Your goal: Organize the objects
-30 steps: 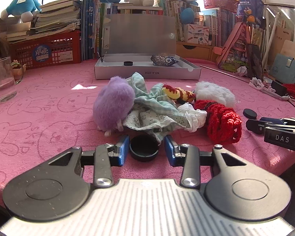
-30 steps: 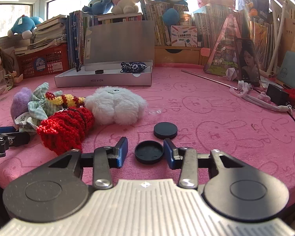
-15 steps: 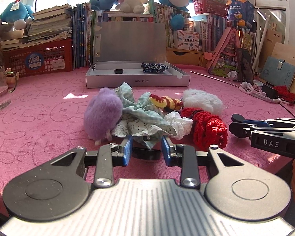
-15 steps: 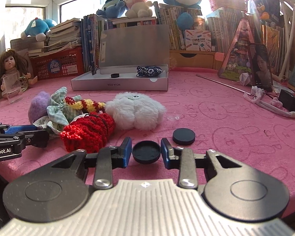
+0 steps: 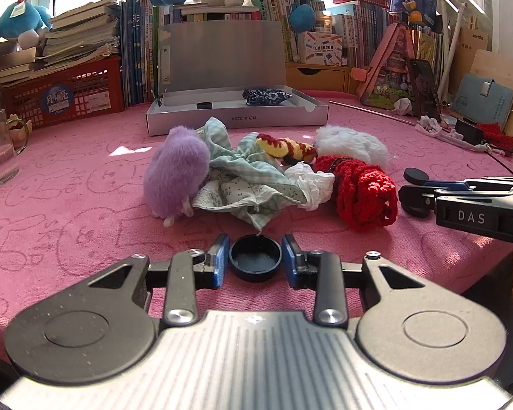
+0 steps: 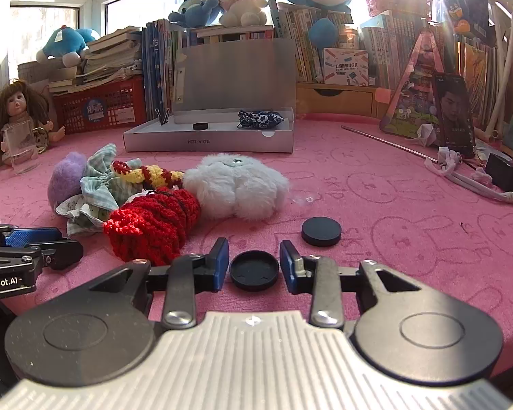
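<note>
Between the left gripper's (image 5: 255,261) fingers sits a cap (image 5: 255,262); the heap of soft things (image 5: 266,174) lies just ahead, the open box (image 5: 237,116) behind it. The right gripper (image 6: 254,265) brackets another cap (image 6: 254,270), a disc (image 6: 321,231) ahead to its right.

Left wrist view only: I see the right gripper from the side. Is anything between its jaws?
Observer: Yes. A black cap lies hollow side up on the cloth between the right gripper's jaws, which are opening; the pads stand just clear of it.
Operator: And past the glass at my far left edge?
Observer: A doll sits right behind the glass, facing the table.
</note>
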`<state>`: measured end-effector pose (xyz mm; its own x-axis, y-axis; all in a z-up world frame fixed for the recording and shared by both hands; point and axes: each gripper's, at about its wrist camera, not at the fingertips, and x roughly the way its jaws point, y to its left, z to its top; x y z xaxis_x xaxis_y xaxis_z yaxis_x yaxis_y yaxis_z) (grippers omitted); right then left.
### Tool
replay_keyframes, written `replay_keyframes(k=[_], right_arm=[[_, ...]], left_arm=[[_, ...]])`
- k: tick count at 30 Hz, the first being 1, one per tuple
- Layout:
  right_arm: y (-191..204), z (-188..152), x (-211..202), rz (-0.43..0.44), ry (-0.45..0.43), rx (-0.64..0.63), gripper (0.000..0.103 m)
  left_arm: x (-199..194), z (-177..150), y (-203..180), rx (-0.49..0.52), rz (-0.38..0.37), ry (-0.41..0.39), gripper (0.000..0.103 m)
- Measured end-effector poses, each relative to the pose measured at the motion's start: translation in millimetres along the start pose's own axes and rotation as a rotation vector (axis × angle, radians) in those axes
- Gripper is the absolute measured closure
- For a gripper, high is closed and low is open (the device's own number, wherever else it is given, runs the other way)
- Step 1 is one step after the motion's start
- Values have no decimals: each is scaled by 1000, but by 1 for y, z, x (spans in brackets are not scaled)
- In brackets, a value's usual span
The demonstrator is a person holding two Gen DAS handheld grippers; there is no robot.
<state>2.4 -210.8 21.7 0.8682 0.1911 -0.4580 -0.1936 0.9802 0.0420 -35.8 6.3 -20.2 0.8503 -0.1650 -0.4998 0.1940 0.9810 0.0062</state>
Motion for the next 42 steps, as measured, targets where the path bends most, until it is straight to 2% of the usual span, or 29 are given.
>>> replay_keyframes(k=[9,13,20,23,24,29,34,38,42], right_arm=[[1,-3,0,-8,-3,4,61],[2,-5,0,-26,-8,4,50],[5,-8,0,-32,1,-24,47],[7,-8,-1,-17,2,-33,64],[7,-8,-1,-18,1,-36,66],[8,-5,-3,-11,-6,-31,66],[6,4,-9,-2,-34,-24,66],[2,14,-11,13,-51,3,66],[-2,21,-11,11,-64,19,66]], left_arm=[[1,-2,-2,0,11,-9,63],[1,-1,0,-17,7,-6,63],[-1,0,1,-34,-2,-6,64],[-2,1,1,-41,-13,-9,65],[-2,2,1,-45,-19,-10,65],[-7,7,2,-89,-70,-17,65],[-16,19,-2,-77,-97,-61,65],[-23,30,-4,-54,-96,-103,65],[-24,27,-6,-10,-65,-91,65]])
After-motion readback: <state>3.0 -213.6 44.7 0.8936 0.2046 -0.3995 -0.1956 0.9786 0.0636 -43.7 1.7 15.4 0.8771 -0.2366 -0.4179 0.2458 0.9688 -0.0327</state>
